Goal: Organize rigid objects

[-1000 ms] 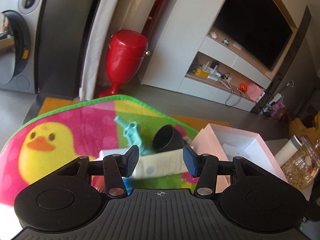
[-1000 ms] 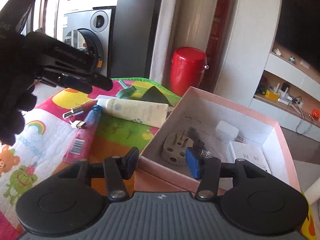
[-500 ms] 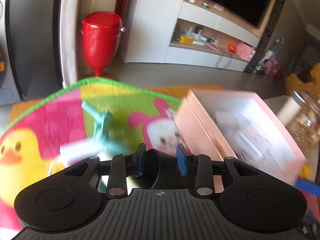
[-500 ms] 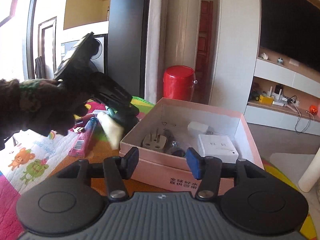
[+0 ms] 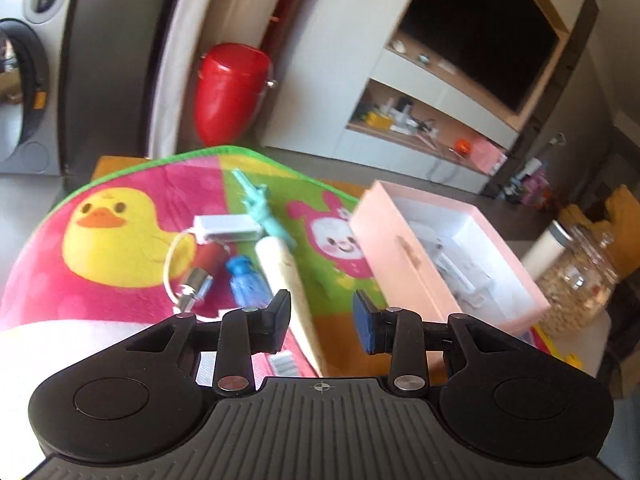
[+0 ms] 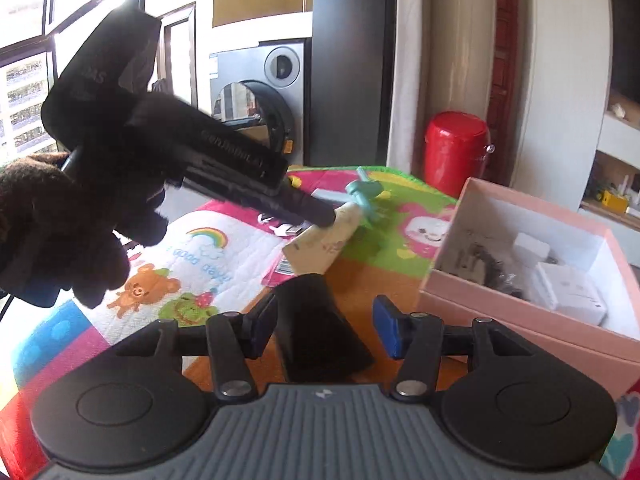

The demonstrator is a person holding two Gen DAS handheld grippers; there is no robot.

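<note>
The right gripper (image 6: 322, 330) is released. A black cup (image 6: 316, 344) lies on its side between the pads: the left pad sits just beside its wall, and the blue right pad stands apart from it. The cup's long axis runs along the fingers, with the narrow base pointing away and the wider end toward the camera. It rests on a bare orange strip of the play mat (image 6: 200, 264), just beside the near wall of the pink box (image 6: 500, 320).

The left gripper (image 5: 322, 322) has just been closing, yet its jaws still stand apart with only mat showing between them. A gloved hand (image 6: 52, 232) holds it above a cream tube (image 5: 280, 272). The tube's flat crimped end passes under the left finger and its narrow end points away toward a teal plastic piece (image 5: 260, 208). Left of the tube lie a blue tube (image 5: 246, 286), a red and silver stick (image 5: 200, 268) and a white adapter (image 5: 228, 228) with a looped cord, all close together.

The quilted part of the mat reads "good day" upside down beside a rainbow. A barcode label (image 6: 286, 268) shows under the tube's wide end. White lettering on the left gripper's body is too blurred to read.

The box stands open at the mat's right, with white blocks and dark tangled pieces inside. The mat's green edge curves round the far side. Past it are a red bin (image 5: 232, 92) and a washing machine (image 6: 260, 92). A glass jar (image 5: 576, 280) stands just beyond the box. The orange strip between the tube and the box is otherwise free.
</note>
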